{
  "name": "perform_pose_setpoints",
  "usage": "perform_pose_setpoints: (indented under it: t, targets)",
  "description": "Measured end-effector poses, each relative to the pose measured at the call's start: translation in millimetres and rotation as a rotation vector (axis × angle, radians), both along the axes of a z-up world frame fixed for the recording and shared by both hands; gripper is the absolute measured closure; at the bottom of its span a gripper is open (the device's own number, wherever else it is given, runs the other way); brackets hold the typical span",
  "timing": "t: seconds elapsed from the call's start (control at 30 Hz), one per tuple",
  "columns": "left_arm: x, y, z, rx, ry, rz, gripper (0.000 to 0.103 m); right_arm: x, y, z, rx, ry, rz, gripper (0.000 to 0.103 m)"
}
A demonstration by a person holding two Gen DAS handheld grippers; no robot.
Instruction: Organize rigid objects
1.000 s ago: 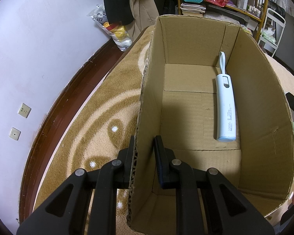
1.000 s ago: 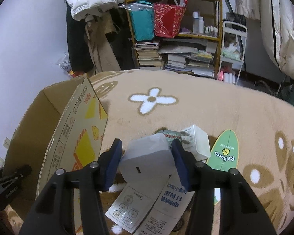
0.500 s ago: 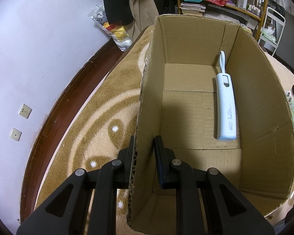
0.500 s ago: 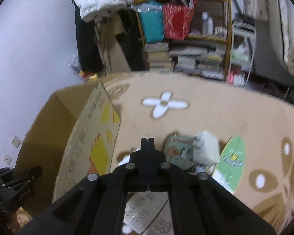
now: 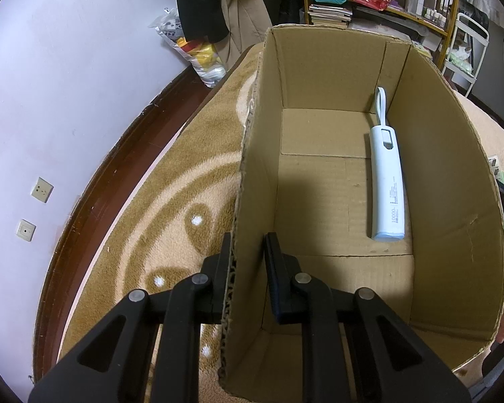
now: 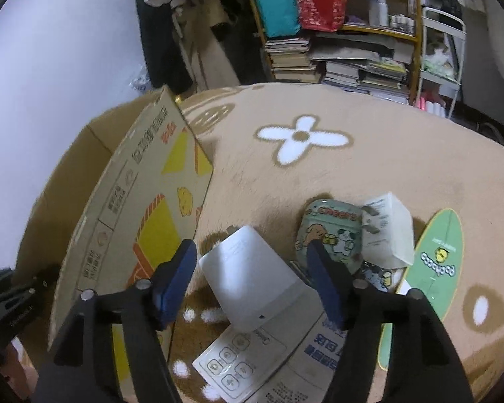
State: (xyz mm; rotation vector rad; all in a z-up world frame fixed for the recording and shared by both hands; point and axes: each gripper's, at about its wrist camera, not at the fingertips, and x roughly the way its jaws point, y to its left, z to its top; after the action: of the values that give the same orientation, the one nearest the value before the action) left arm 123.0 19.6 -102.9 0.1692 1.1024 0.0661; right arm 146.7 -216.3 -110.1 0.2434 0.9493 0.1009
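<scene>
The left tool point(image 5: 247, 250) pinches the box point(image 5: 447, 181) wall at lower centre, a white power bank point(image 5: 388, 181) lies inside right, while the right tool point(image 6: 252, 263) is opening around, not touching, a white block point(image 6: 255, 277) on the carpet point(image 6: 403, 154).

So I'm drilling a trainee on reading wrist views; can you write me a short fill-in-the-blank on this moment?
1. The left gripper is shut on the cardboard box's ____.
2. The only thing lying inside the box is a white ____.
3. The white block sits between the right gripper's ____ jaws.
4. The green surfboard-shaped card lies on the ____.

Missing words: wall; power bank; opening; carpet
</scene>
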Motion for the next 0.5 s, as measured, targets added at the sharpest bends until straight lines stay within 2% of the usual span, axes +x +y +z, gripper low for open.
perform_pose_setpoints:
  t: [0.3, 0.5]
  targets:
    - [0, 1, 0, 0.0, 0.0, -0.001, 0.086, 3, 24, -14, -0.153, -0.002, 0.103, 0.028]
    - [0, 1, 0, 0.003, 0.0, -0.001, 0.086, 4, 27, -15, -0.189, 0.017, 0.122, 0.031]
